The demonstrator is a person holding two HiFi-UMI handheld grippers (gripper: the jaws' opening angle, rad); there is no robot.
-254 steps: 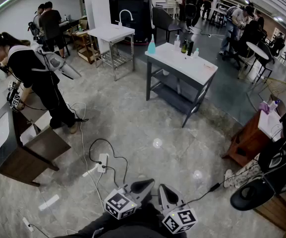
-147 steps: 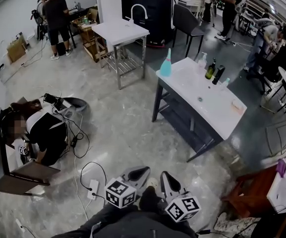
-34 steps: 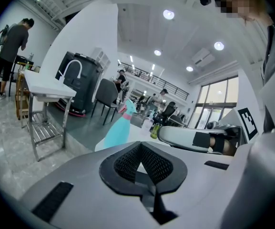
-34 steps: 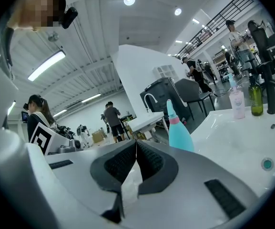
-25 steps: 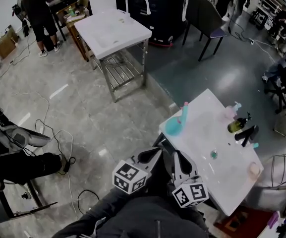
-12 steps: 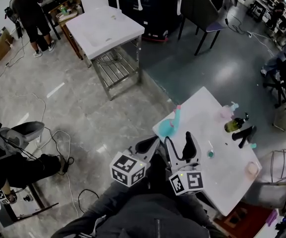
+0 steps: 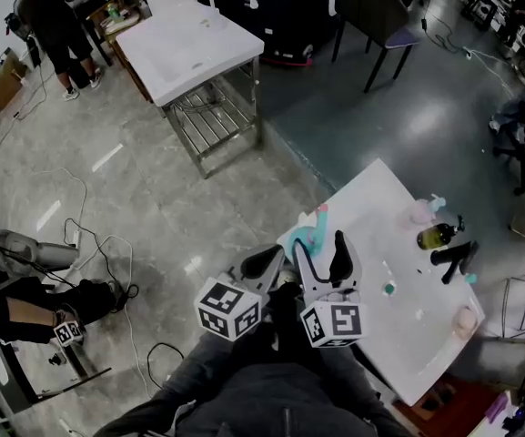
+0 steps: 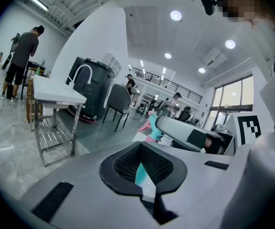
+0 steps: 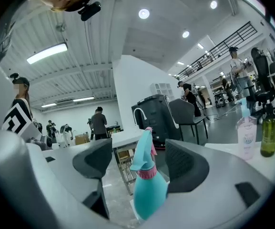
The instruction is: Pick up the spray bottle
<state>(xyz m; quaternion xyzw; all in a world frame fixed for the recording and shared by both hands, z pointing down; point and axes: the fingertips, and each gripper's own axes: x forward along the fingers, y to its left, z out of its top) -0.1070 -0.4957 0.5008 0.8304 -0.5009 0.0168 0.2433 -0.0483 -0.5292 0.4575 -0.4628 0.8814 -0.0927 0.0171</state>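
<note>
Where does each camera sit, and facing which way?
Head view: on the person's head, steeply down at the white table; left hand-held gripper, right hand-held gripper and lap show.
Left gripper view: on the left one, facing across the room; shut jaws show.
Right gripper view: on the right one, facing the spray bottle between its opening jaws.
All share that bottle.

Left gripper (image 7: 269, 260): jaws together, empty, tilted slightly down. Right gripper (image 7: 320, 251): level, jaws opening wide; spray bottle (image 9: 149, 192) between them, ungripped.

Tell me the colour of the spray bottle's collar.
Pink collar; clearest in the right gripper view.
</note>
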